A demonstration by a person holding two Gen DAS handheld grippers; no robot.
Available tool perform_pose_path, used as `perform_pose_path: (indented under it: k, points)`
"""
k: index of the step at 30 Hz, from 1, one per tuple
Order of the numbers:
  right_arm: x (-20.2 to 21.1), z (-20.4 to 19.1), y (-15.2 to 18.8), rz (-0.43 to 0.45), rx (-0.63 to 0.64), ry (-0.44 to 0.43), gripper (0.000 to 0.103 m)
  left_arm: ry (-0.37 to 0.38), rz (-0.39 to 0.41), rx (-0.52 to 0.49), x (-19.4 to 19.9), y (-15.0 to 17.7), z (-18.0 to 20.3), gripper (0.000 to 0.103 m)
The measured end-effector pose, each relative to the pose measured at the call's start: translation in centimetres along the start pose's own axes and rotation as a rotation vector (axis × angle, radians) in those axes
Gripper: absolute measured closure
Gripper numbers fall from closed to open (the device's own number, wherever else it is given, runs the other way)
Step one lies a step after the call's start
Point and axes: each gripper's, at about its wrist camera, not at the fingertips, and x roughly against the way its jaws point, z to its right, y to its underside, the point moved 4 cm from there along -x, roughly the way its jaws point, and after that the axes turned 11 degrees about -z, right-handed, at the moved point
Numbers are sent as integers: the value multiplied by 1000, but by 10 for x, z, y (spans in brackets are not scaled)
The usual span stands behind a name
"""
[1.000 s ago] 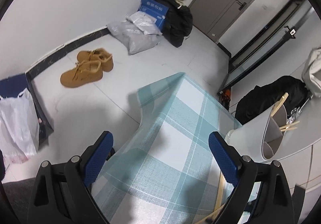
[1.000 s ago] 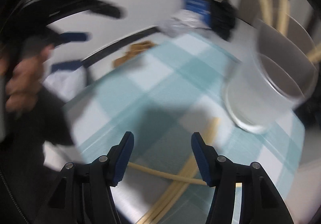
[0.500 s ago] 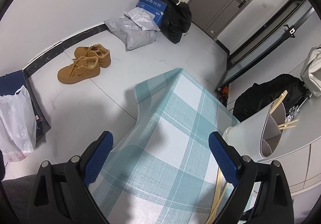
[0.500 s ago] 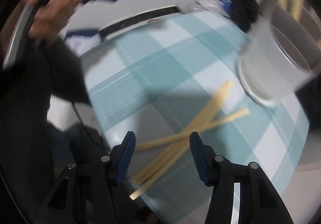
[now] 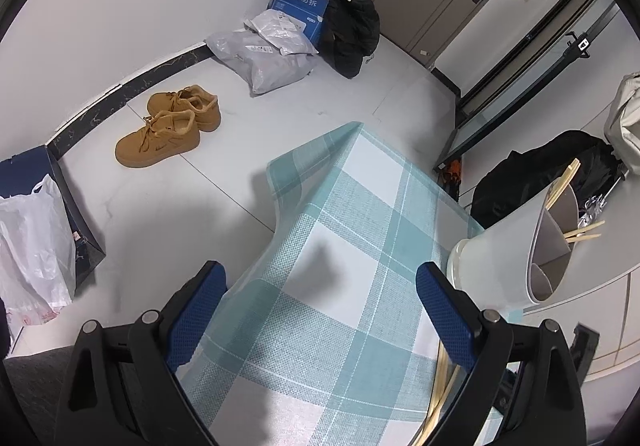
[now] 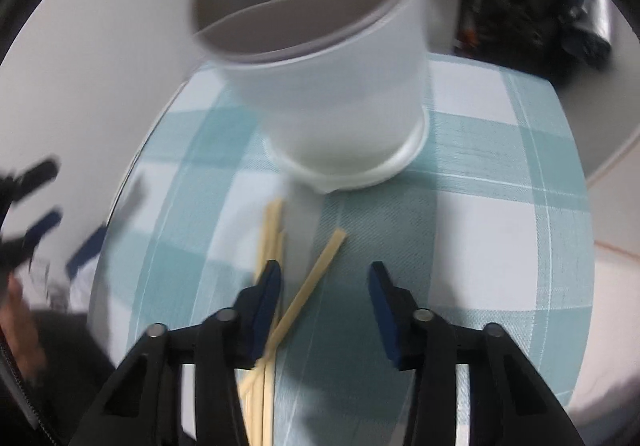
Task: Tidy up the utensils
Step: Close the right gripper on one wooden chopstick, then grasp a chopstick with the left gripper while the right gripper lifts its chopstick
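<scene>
Right gripper (image 6: 325, 288) released, jaws apart, nothing between the pads, hovering low over the counter (image 6: 500, 230), which is covered in a teal-and-white checked cloth. Loose wooden chopsticks (image 6: 316, 278) lie on the cloth right under it: one slants diagonally through the gap between the jaws, a small bundle runs alongside and partly under its left finger (image 6: 266, 298). Just beyond them stands the white utensil holder (image 6: 332, 94), upright on a wider round base, near the counter's far edge; an inner divider shows inside, and blurred chopstick ends stick out of the top. View is motion-blurred.

Left gripper (image 5: 322, 310) also released, jaws wide, holding nothing, raised above the counter's (image 5: 352, 246) left side and looking along it toward the far corner. In this view the utensil holder (image 5: 508, 258) sits by the right edge, with chopsticks standing in its compartments (image 5: 562, 182). More chopsticks on the cloth (image 5: 440, 386) lie near the right edge, partly hidden behind the right finger (image 5: 448, 322).

Floor beyond: tan shoes (image 5: 172, 126), grey parcels (image 5: 272, 54), blue box (image 5: 300, 6), black bag (image 5: 540, 174).
</scene>
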Motion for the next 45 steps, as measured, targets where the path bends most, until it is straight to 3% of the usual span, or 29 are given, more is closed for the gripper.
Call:
perform_pose_path:
  k: [7,8,12,19,28,35,39,45]
  points:
    - [-8,-6,-12,-10,-76,123,85,-67,12,-62,-1,4,9,10]
    - [-8,-6,-13,-12,-97,134,91,-74,15,-76,-1,5,11,10]
    - [-8,-4,-19,7,-166,131,97,-117,14,-111,-5,8,15,10]
    - [8,20,-13,88,-253,-15,97,-134,-10,-183,-14,19,28,10]
    - [76,58,3,277,-296,-208,97,-113,-154,-416,-45,61,81,10]
    - [114,80,26,375,-305,-310,97,-146,-249,-446,-70,78,99,10]
    - [127,106,34,424,-331,-333,97,-201,-229,-464,-74,80,103,10]
    - [125,118,35,466,-328,-308,97,-278,-260,-467,-88,90,99,10]
